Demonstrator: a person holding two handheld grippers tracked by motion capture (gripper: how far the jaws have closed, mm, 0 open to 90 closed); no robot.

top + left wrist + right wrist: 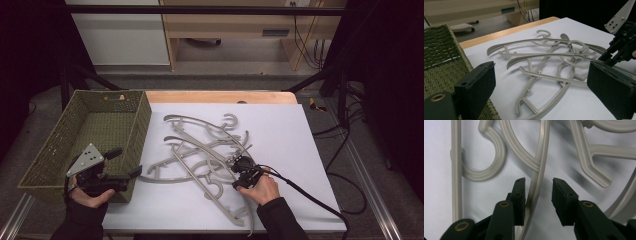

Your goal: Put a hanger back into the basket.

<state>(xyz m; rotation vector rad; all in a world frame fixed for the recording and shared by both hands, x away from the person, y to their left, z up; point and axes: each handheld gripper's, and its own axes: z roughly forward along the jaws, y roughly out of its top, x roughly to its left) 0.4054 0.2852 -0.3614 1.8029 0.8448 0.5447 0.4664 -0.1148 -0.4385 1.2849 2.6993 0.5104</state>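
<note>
Several grey plastic hangers [205, 150] lie tangled in a pile on a white sheet [285, 130]. My right gripper [239, 169] is low over the pile's right side. In the right gripper view it [539, 182] is open, with a thin curved hanger bar [537, 177] between the jaws, against the left pad. My left gripper [127, 162] is held by the near right corner of a green woven basket [142, 125]. Its jaws [541, 67] stand wide open with nothing between them, facing the hangers [549, 67] and the right gripper [621, 47].
The basket [439, 50] has nothing in it and takes up the table's left side. A wooden table edge [220, 96] runs along the back. The right gripper's cable [310, 197] trails over the sheet's near right corner. Bare sheet lies to the right of the pile.
</note>
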